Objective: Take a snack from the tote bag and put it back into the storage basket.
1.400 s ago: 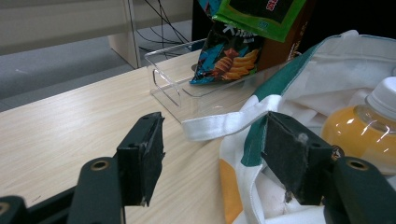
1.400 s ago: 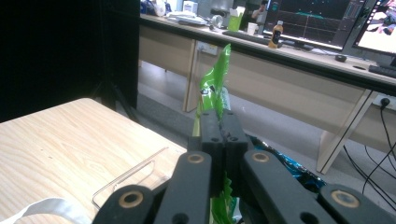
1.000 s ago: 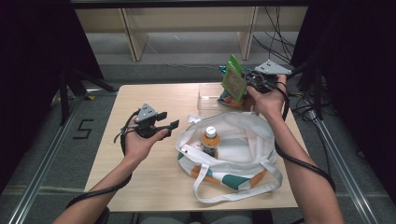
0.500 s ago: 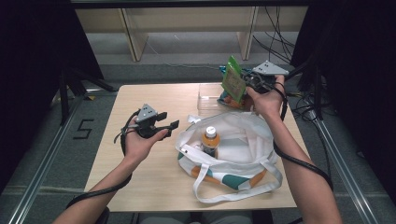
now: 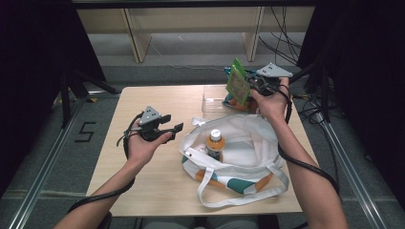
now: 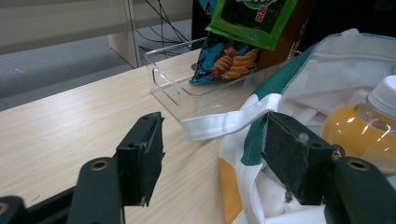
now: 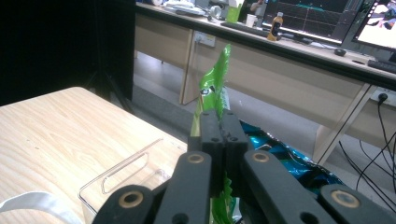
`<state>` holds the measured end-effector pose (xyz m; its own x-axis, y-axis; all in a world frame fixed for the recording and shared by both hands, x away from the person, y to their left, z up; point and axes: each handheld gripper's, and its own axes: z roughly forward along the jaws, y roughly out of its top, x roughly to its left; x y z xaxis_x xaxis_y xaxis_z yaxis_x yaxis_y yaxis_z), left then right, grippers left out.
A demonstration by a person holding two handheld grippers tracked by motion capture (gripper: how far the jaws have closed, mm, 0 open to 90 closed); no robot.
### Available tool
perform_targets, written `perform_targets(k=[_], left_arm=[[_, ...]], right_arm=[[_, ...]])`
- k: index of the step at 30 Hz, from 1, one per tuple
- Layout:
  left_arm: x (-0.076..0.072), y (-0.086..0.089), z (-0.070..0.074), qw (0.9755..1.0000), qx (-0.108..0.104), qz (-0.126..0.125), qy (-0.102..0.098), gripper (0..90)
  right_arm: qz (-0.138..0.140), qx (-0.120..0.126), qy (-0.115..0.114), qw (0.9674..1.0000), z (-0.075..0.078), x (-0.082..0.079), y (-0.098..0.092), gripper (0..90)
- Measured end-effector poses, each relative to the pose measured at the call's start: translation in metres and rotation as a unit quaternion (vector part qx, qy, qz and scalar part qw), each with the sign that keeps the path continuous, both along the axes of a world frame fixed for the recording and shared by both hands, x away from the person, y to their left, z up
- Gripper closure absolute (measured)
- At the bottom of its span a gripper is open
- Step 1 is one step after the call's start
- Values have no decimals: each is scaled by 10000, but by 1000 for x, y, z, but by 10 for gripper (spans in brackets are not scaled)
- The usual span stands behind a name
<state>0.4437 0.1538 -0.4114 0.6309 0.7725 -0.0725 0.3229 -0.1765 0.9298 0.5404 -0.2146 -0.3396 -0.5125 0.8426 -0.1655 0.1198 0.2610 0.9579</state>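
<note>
My right gripper (image 5: 247, 88) is shut on a green snack packet (image 5: 237, 85), which it holds upright above the clear plastic tray (image 5: 211, 101) at the table's far side. In the right gripper view its jaws (image 7: 218, 128) pinch the packet's edge (image 7: 215, 77). A blue snack packet (image 5: 231, 101) lies in the tray. A white tote bag (image 5: 248, 143) with teal and orange trim lies open mid-table, and an orange drink bottle (image 5: 215, 142) stands inside it. My left gripper (image 5: 173, 123) hovers open just left of the bag, with the bag's rim (image 6: 243, 116) beyond its jaws (image 6: 212, 140).
The wooden table (image 5: 143, 95) has floor on every side. A pale shelf unit (image 5: 191, 28) stands beyond the far edge. Black cables (image 5: 286, 43) trail at the back right. The bag's handles (image 5: 229, 191) reach toward the near table edge.
</note>
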Motion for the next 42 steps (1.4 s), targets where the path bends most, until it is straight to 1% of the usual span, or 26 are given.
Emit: perform_targets(k=[6, 7, 8, 10, 13, 15, 17, 18, 19, 20, 24, 25, 30, 31, 33, 36, 37, 39, 40, 42], left_arm=[[0, 0, 0, 10000, -1, 0, 7, 369], [0, 0, 0, 10000, 0, -1, 4, 369], [0, 0, 0, 10000, 7, -6, -2, 369], [0, 0, 0, 10000, 15, -13, -7, 369], [0, 0, -1, 10000, 3, 1, 10, 369], [0, 0, -1, 10000, 7, -4, 8, 369], [0, 0, -1, 10000, -1, 3, 11, 369], [0, 0, -1, 10000, -1, 3, 11, 369], [0, 0, -1, 10000, 5, -3, 9, 369], [0, 0, -1, 10000, 5, -3, 9, 369], [0, 0, -1, 10000, 10, -9, 10, 369], [0, 0, -1, 10000, 10, -9, 10, 369], [0, 0, -1, 10000, -14, 11, 16, 369], [0, 0, -2, 10000, -12, 12, 15, 369], [0, 0, -2, 10000, 1, 7, 21, 369], [0, 0, -2, 10000, -8, 9, 15, 369], [0, 0, -1, 10000, -10, 12, 14, 369], [0, 1, -2, 10000, -10, 14, 17, 369], [0, 1, -2, 10000, -7, 15, 19, 369], [0, 1, -2, 10000, -2, 13, 22, 369]], right_arm=[[-6, -23, 7, 10000, -2, 2, 1, 900], [6, -35, 41, 10000, -2, 2, 1, 900], [-20, -38, 1, 10000, -3, 2, 2, 900], [-15, -36, 1, 10000, -3, 3, 2, 900], [14, -49, 62, 10000, -5, 4, 3, 900], [-11, -69, 30, 10000, -6, 4, 3, 900], [23, -83, 79, 9999, -7, 5, 3, 900], [-15, -59, 37, 10000, -7, 5, 4, 900], [10, -63, 72, 10000, -8, 6, 4, 900], [-7, -66, 43, 10000, -8, 6, 4, 900], [22, -131, -5, 9999, -9, 8, 5, 900], [-18, -65, 37, 10000, -10, 8, 7, 900], [-15, -92, 37, 9999, -11, 9, 8, 900], [-19, -76, 65, 9999, -12, 9, 8, 900], [-7, -118, 55, 9999, -13, 10, 9, 900], [-42, -73, 56, 9999, -14, 11, 10, 900], [7, -111, 71, 9999, -14, 12, 9, 900], [1, -137, 104, 9999, -15, 12, 9, 900], [-41, -112, 53, 9999, -16, 12, 10, 900], [22, -146, 58, 9999, -16, 13, 10, 900]])
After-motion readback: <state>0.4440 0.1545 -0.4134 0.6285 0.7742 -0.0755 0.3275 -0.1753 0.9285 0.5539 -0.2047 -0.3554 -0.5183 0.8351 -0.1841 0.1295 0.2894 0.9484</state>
